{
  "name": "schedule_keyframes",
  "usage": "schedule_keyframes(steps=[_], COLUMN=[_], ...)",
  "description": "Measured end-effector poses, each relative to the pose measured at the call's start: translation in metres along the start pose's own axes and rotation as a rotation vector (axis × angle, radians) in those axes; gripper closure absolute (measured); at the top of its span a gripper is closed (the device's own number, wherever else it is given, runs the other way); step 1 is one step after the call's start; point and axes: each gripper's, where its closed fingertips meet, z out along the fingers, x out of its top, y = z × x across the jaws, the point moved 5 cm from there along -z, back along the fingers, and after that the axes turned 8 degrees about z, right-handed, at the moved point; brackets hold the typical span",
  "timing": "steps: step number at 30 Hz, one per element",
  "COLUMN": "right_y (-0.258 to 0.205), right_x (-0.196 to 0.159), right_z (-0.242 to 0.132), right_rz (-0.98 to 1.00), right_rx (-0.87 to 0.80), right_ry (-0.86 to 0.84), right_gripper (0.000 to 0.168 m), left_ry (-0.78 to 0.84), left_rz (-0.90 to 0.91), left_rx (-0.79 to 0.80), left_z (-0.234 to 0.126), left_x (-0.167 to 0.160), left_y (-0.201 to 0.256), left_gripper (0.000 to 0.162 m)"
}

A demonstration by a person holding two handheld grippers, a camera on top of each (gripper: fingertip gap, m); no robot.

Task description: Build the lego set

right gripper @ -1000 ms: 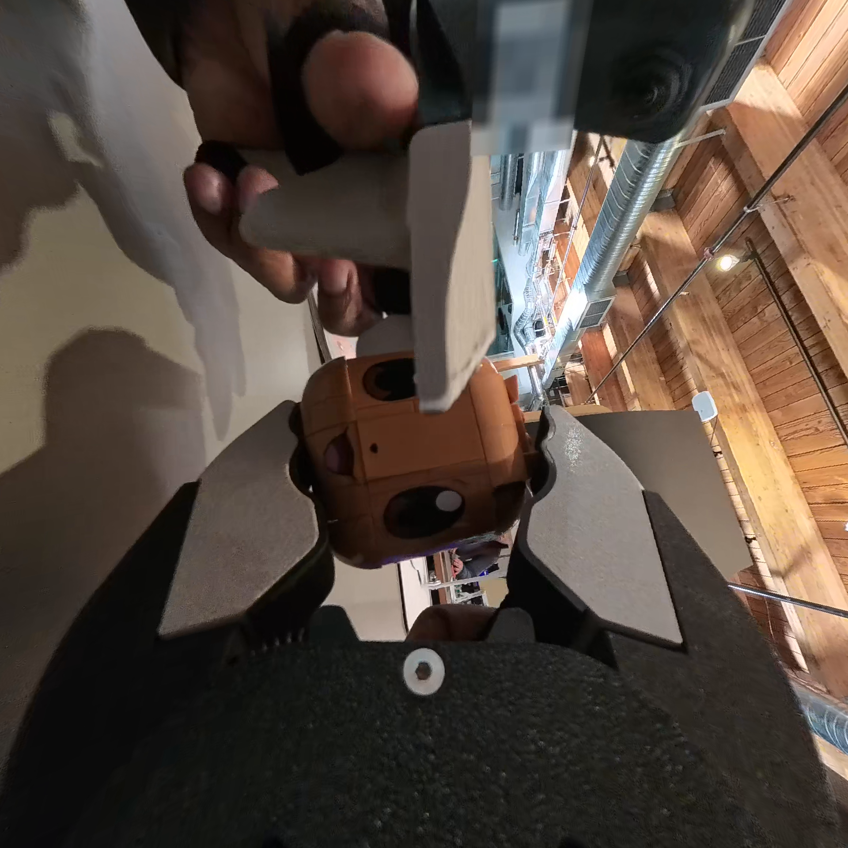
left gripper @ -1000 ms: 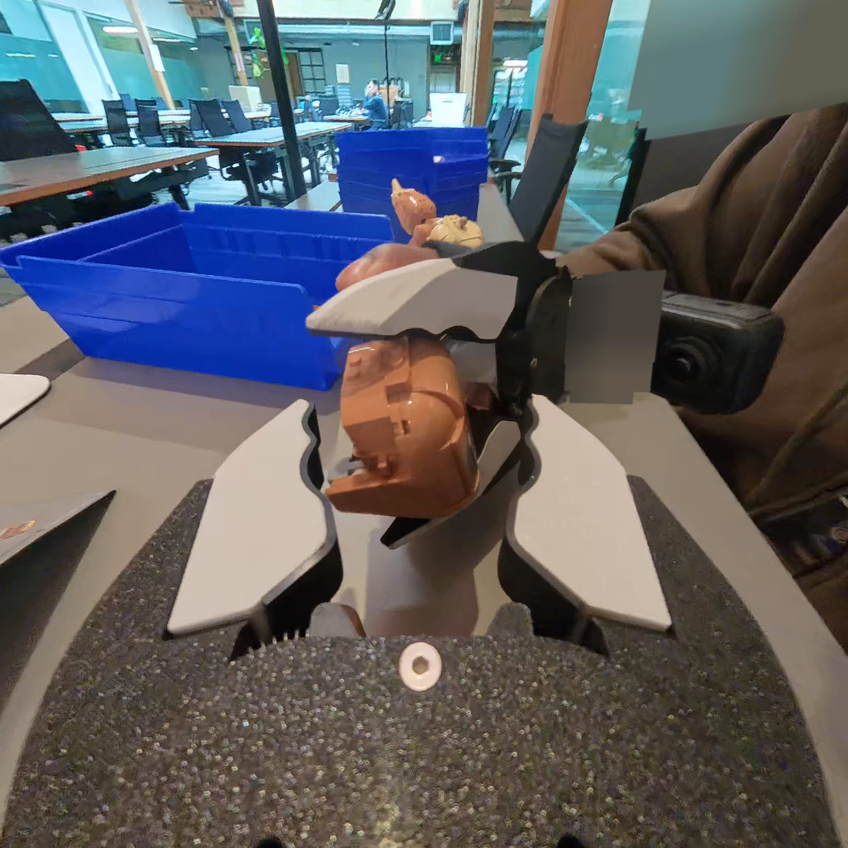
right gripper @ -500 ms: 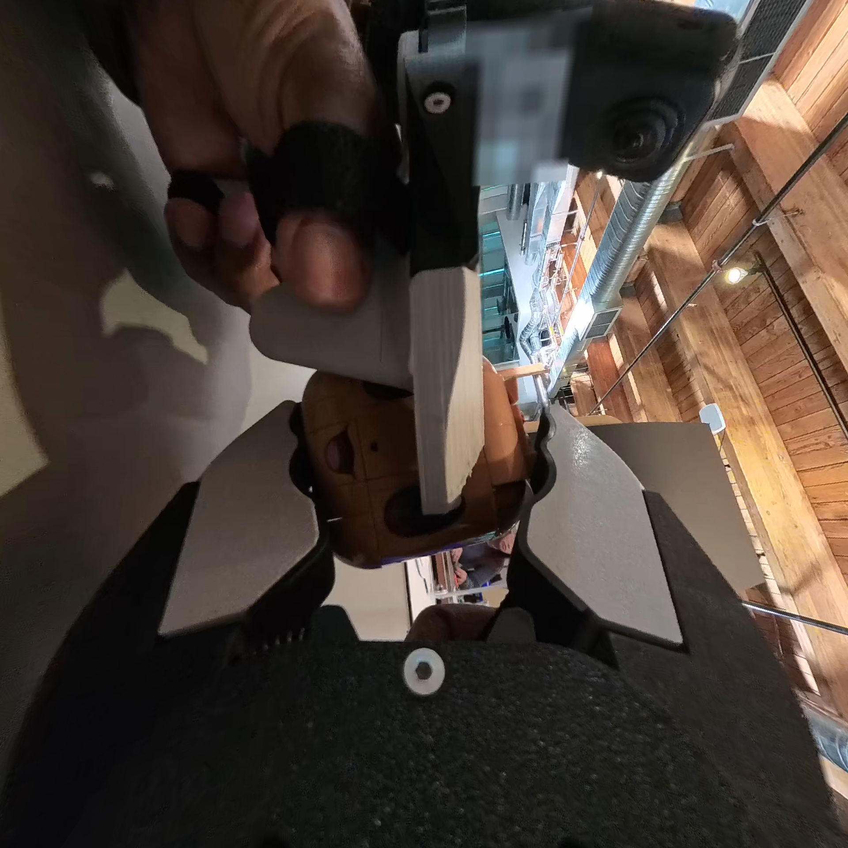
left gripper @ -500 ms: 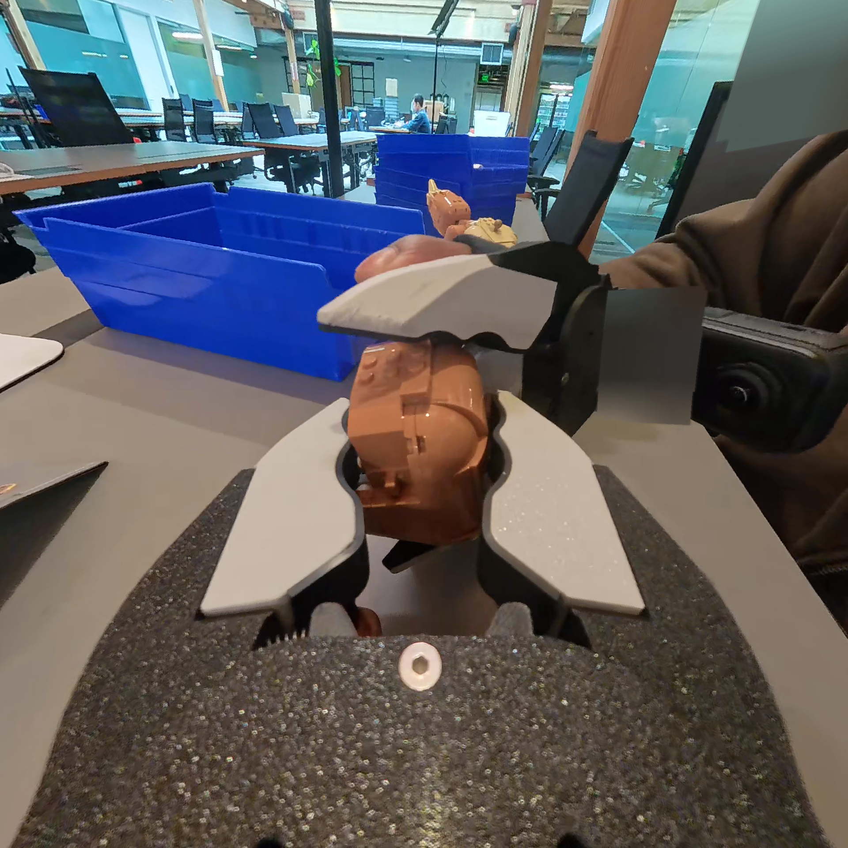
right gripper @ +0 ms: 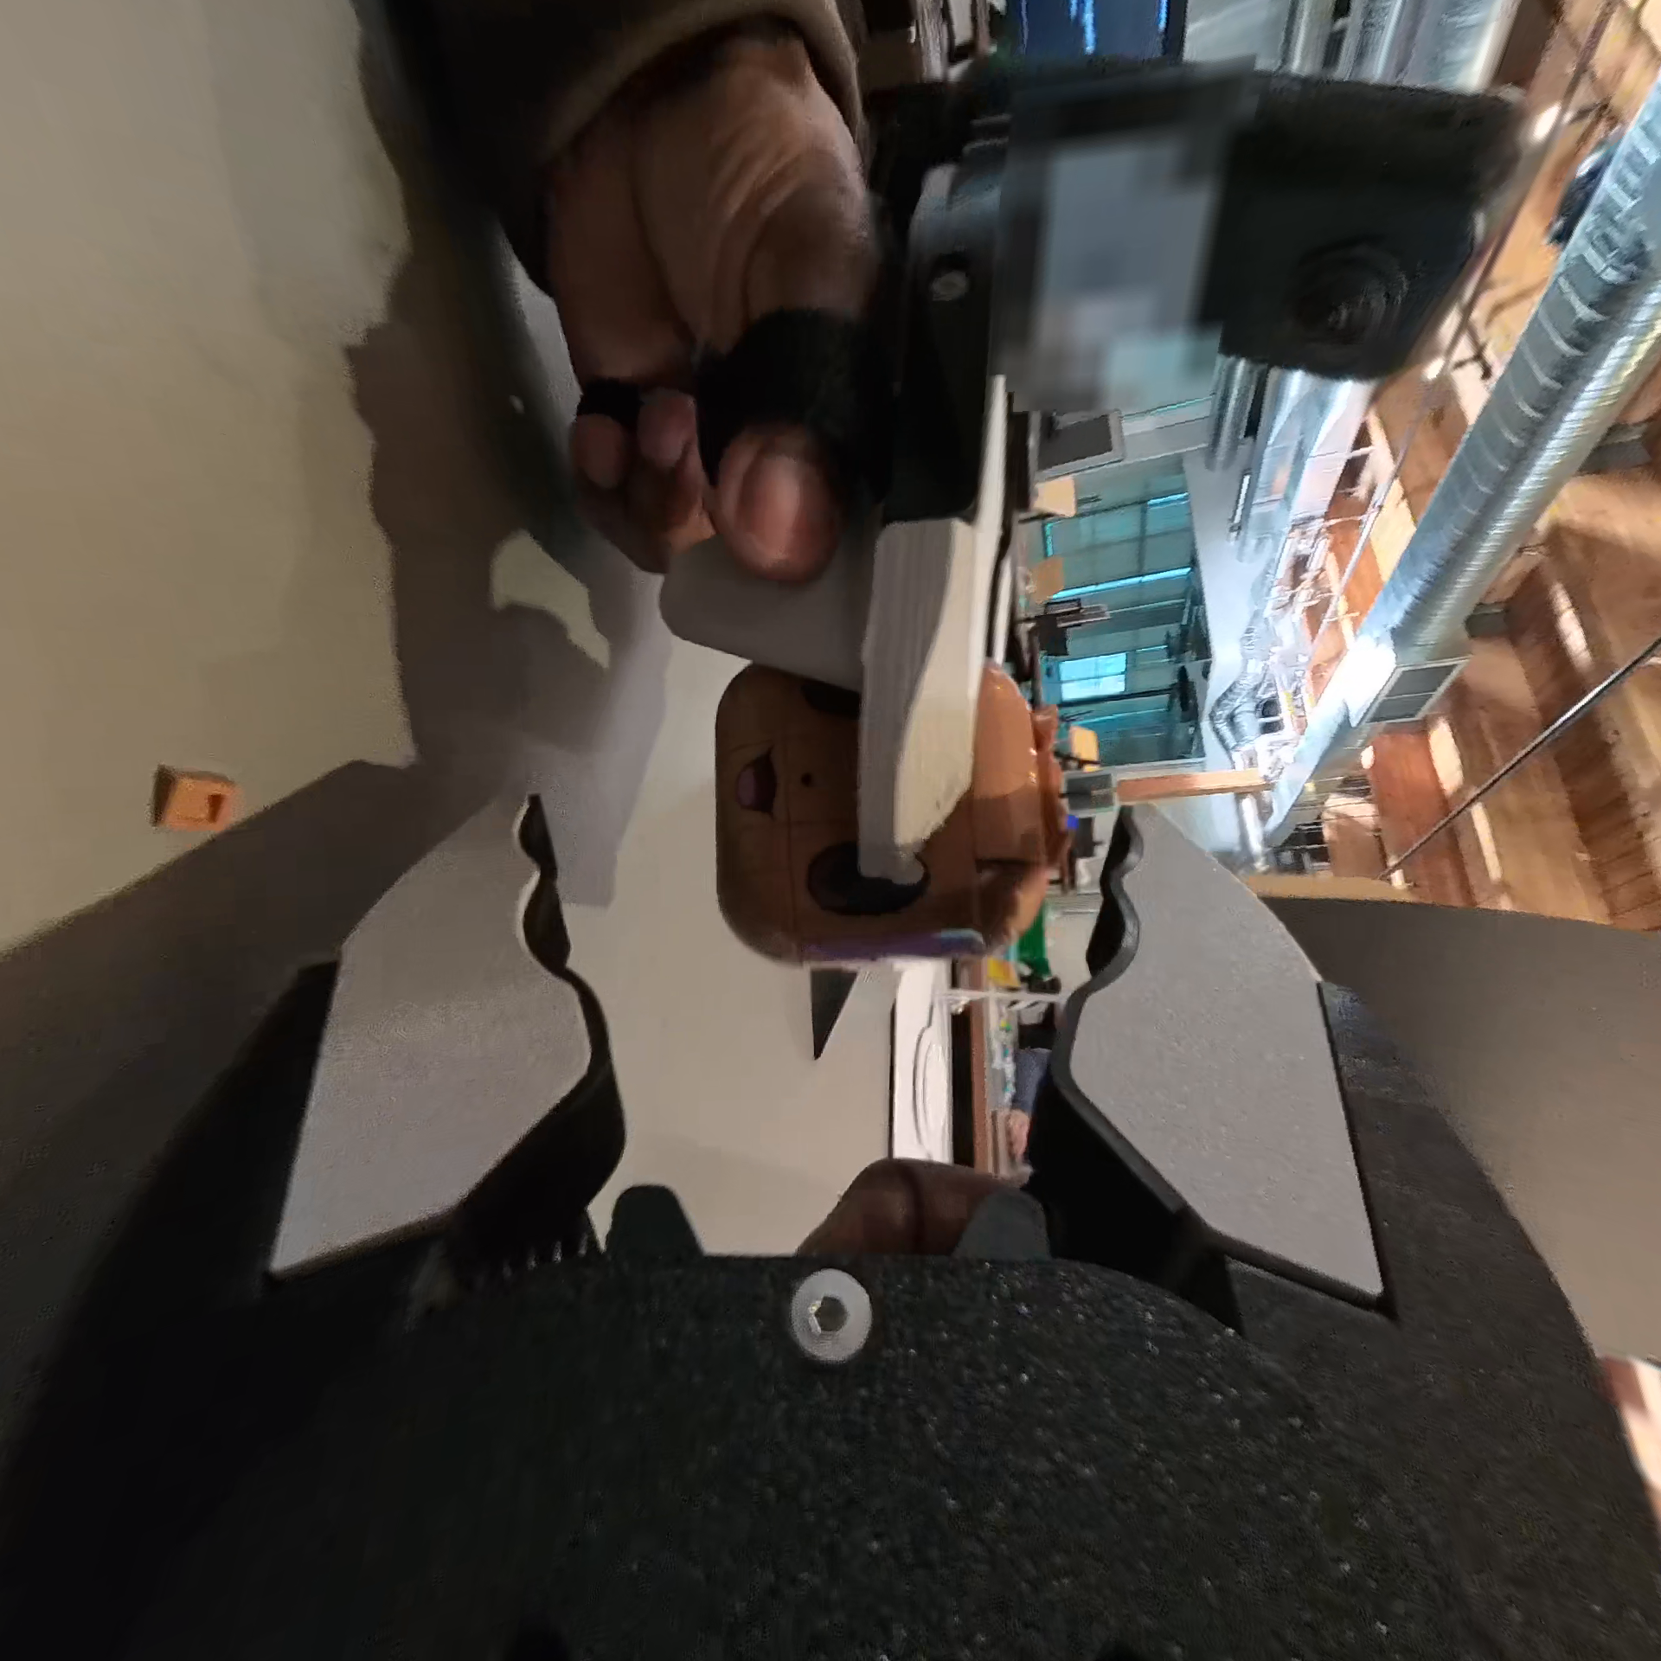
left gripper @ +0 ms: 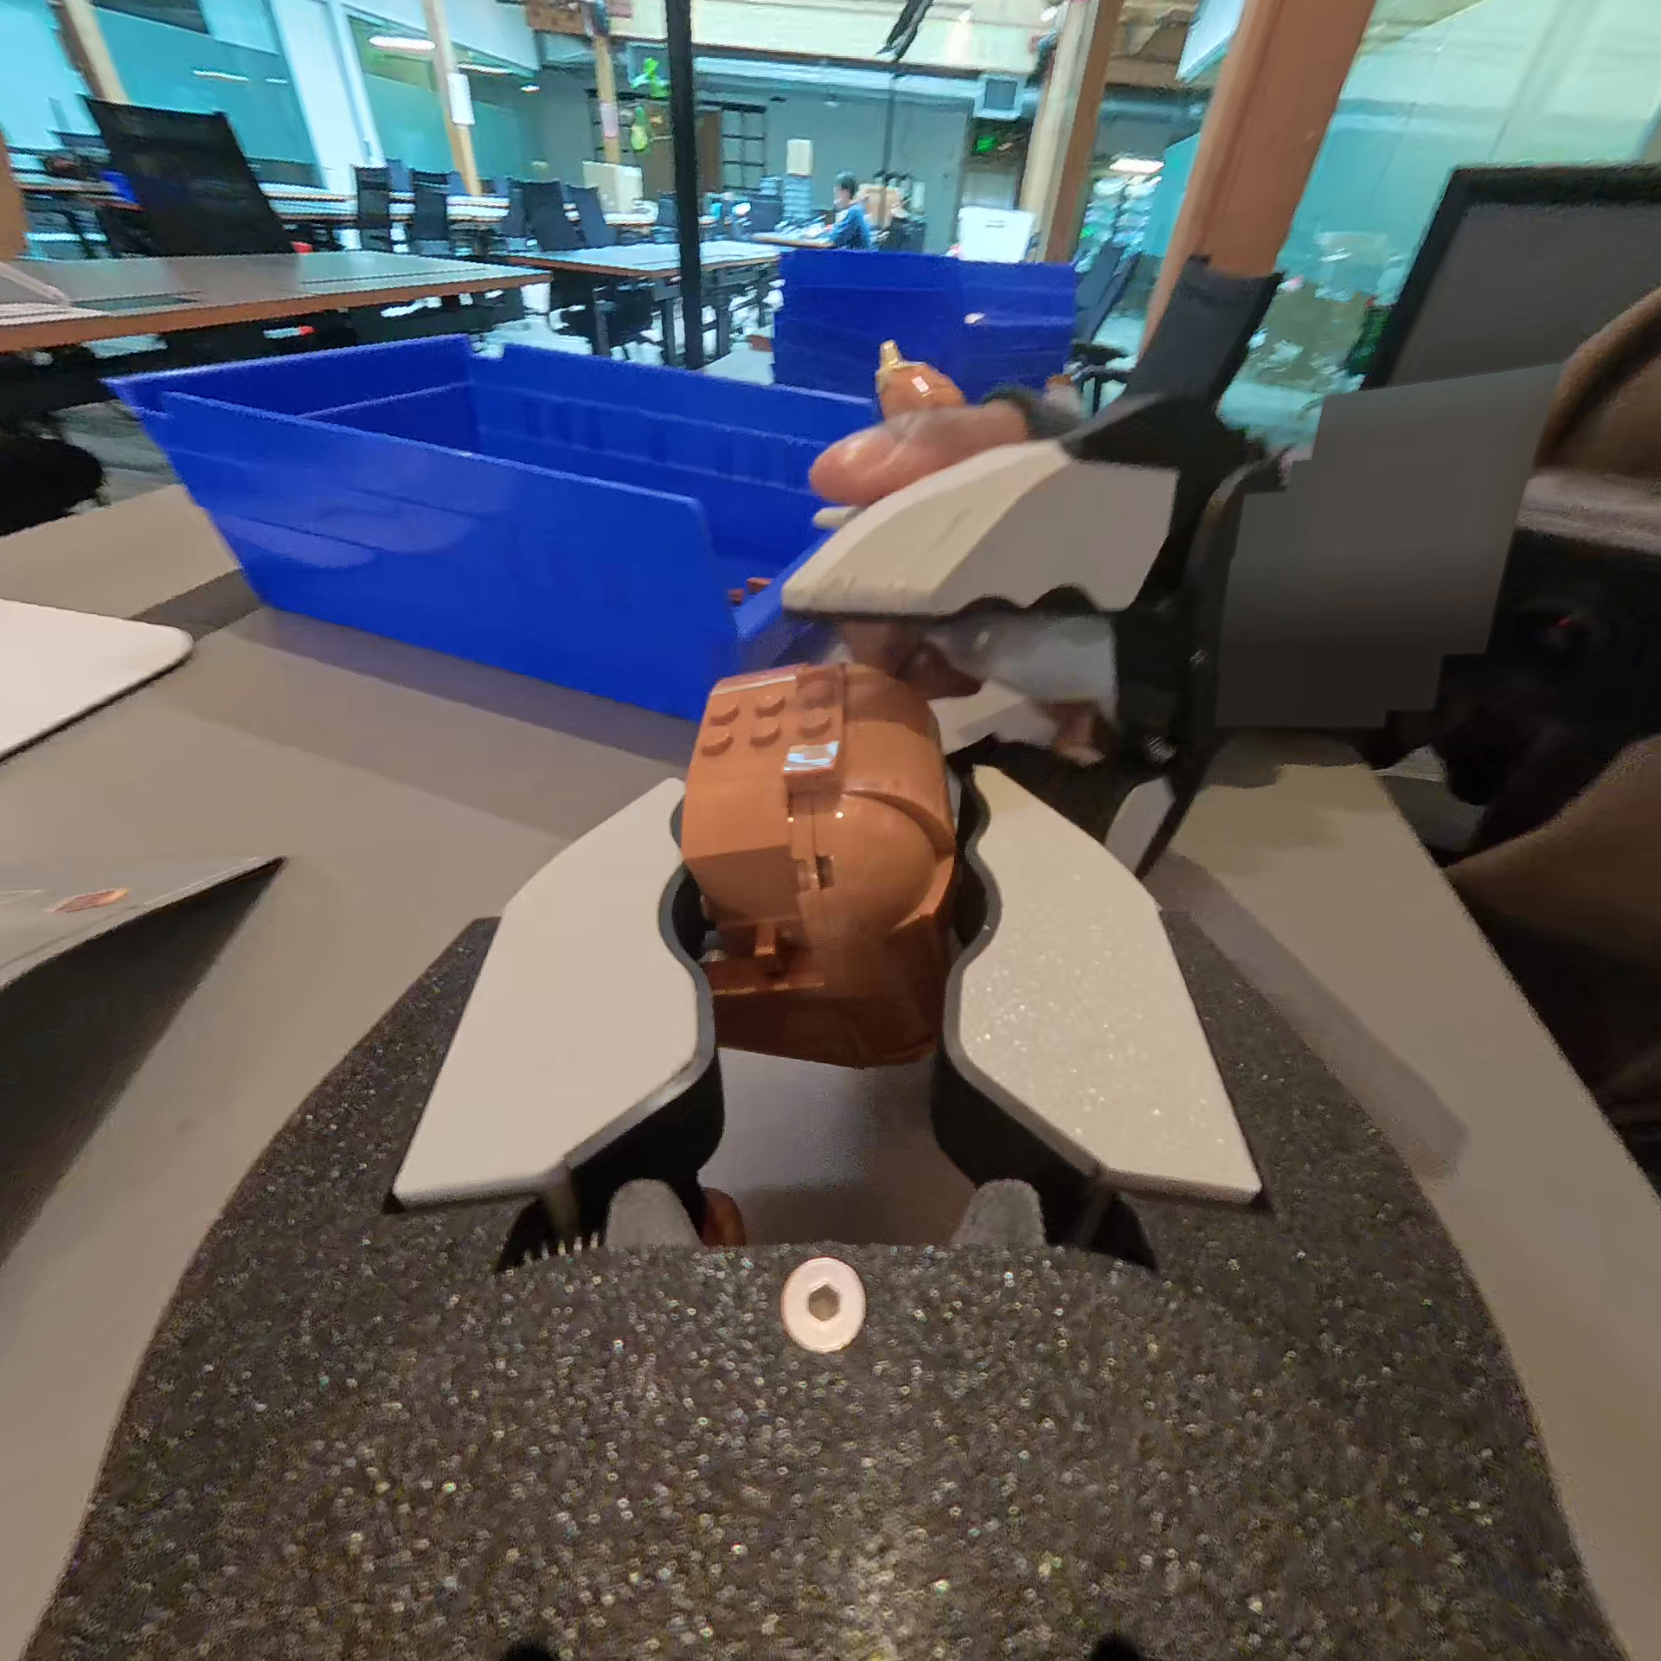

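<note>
While your left gripper clamps the brown lego model between both fingers above the grey table, your right gripper stands wide open, its fingers clear of the model. A blue bin sits at 10 o'clock of the model.

Office clutter behind a grey tabletop

An open blue plastic bin sits centre-left; stacked blue bins stand upper centre; a white flat board lies at left edge; black office chairs fill the upper left.
</note>
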Motion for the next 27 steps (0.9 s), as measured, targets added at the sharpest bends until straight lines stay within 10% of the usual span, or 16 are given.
schedule_keyframes(steps=[10,27], right_y=[0.007,0.033], right_x=[0.024,0.022], right_z=[-0.008,0.015], right_rz=[0.248,0.711], right_rx=[0.137,0.434], right_ry=[-0.098,-0.134], right_gripper=[0.097,0.136], left_ry=[-0.113,-0.13], left_rz=[0.118,-0.012], left_rx=[0.297,0.14], left_z=[0.0,-0.003], left_x=[-0.009,-0.017], left_y=[-0.017,-0.02], left_gripper=[0.108,0.108])
